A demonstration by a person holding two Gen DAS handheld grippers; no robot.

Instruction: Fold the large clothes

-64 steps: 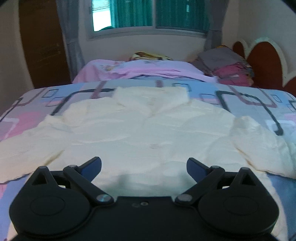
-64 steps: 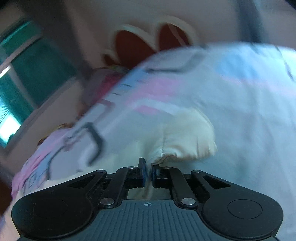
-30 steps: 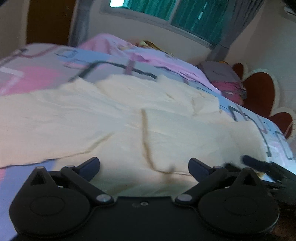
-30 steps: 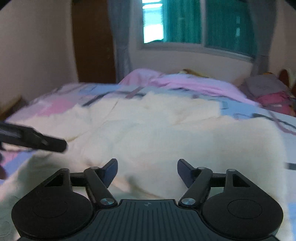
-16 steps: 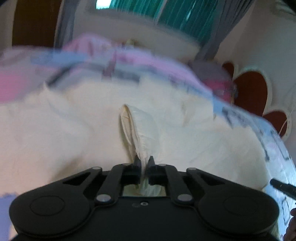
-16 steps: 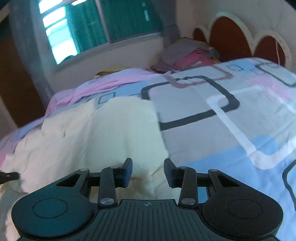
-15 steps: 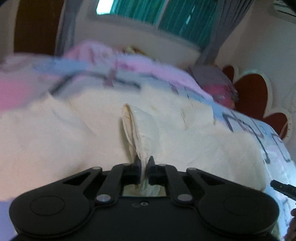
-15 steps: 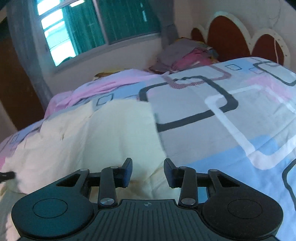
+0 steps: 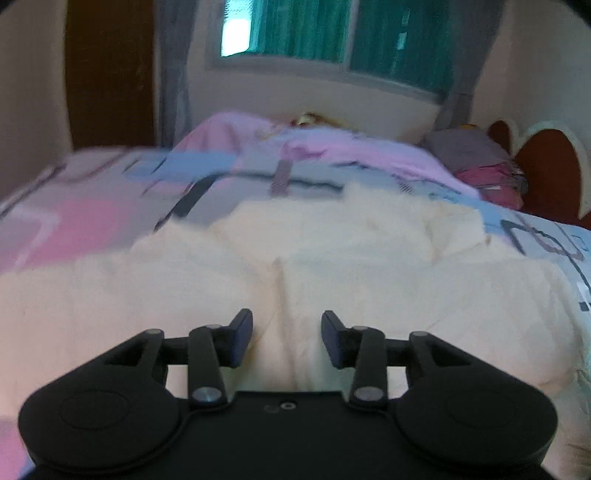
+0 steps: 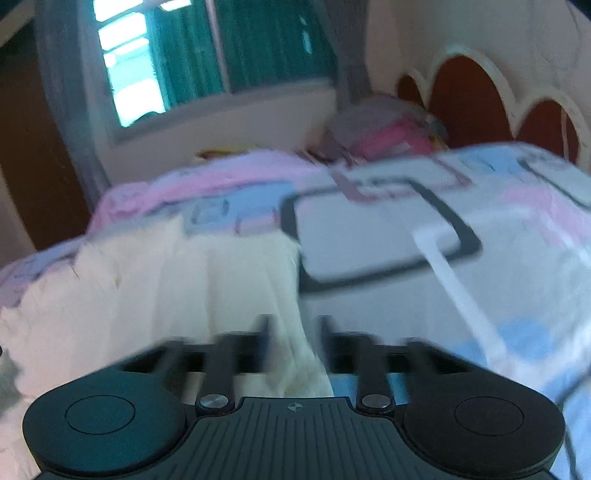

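A large cream garment (image 9: 332,266) lies spread on the patterned bed sheet (image 9: 85,218). A raised crease runs up its middle, straight ahead of my left gripper (image 9: 287,334), which is open and hovers just above the cloth, holding nothing. In the right wrist view the cream garment (image 10: 184,295) fills the left half, its right edge running down between the fingers. My right gripper (image 10: 293,338) is open, blurred by motion, and straddles that edge low over the cloth.
A pink blanket (image 9: 314,147) and a pile of folded clothes (image 9: 480,162) lie at the far side by the red scalloped headboard (image 9: 546,173). A window with green curtains (image 9: 332,33) is behind. The bed sheet (image 10: 461,277) lies to the right of the garment.
My left gripper was shut on a fold of the garment half a second ago and has let go; the fold now lies flat. My right gripper stays open and is moving.
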